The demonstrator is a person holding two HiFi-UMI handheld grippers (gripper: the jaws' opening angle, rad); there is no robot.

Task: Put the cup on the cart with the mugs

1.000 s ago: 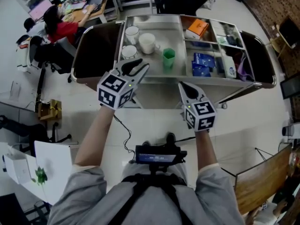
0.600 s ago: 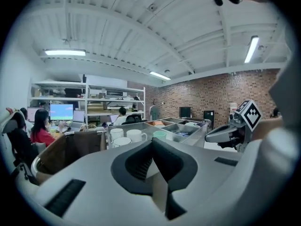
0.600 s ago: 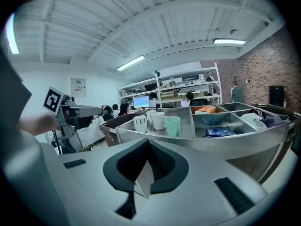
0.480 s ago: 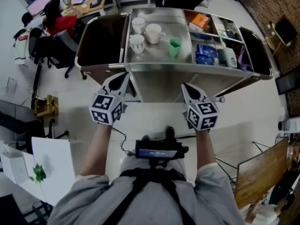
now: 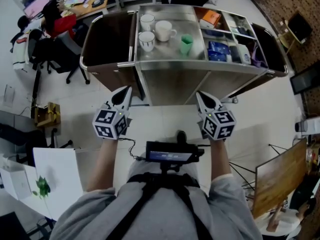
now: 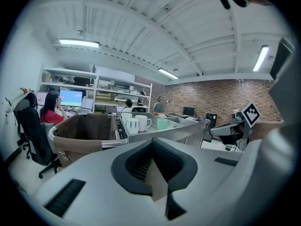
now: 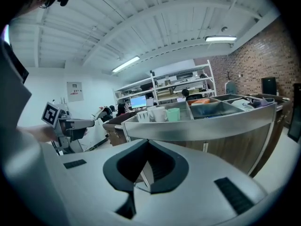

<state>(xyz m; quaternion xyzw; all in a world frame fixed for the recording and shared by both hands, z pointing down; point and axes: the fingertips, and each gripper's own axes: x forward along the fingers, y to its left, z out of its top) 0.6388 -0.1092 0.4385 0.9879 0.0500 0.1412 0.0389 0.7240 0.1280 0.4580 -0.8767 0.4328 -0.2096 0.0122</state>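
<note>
Left tongs, right tongs closed, empty; green cup beside mugs on cart, cart's lower part hidden

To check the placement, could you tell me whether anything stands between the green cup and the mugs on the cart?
Nothing visible does. The green cup stands on the cart beside the white mugs, with only bare steel between them.

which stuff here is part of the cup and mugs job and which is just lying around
Part of the job: green cup, standing on the cart beside the three white mugs; left gripper and right gripper, both shut and empty.
Just lying about: orange box, blue packets, office chair.
</note>
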